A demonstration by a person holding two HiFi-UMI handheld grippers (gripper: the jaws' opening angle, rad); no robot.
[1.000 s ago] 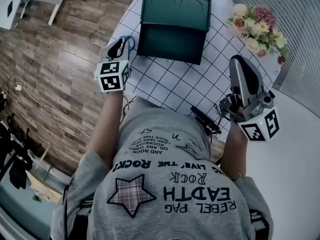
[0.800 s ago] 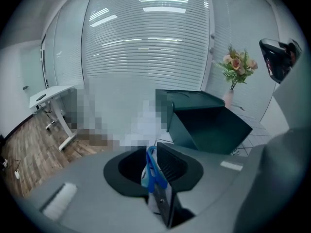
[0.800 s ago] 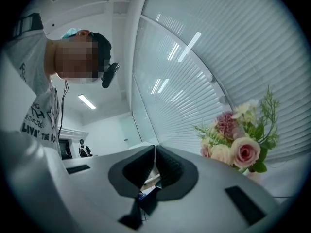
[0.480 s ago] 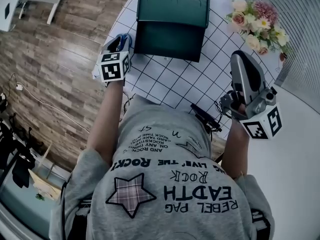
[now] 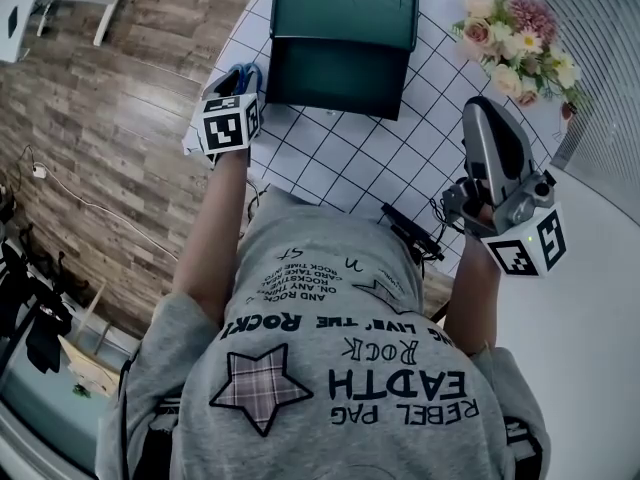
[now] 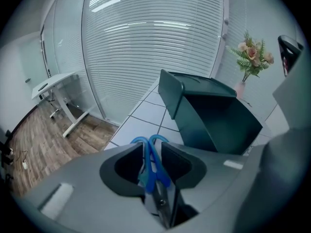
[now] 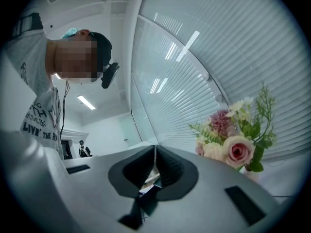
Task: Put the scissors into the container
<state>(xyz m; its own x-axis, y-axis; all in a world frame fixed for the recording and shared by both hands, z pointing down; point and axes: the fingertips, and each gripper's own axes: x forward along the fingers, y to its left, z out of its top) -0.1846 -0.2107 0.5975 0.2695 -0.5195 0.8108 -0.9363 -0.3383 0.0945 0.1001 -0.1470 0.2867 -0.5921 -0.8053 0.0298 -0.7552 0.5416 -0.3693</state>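
Scissors point(image 6: 154, 174) are clamped by their blue handles between the left gripper's point(image 6: 151, 150) jaws. They are held at the left edge of the gridded table point(image 5: 340, 158), just beside the open dark green container point(image 5: 345, 43). The right gripper's point(image 7: 154, 153) jaws are pressed together, near the flowers point(image 7: 233, 147).

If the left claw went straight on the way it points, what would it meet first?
Probably the gridded tabletop just left of the dark green container; the blue-handled scissors shut in the left claw would touch first. It might graze the container's left wall: depth is unclear.
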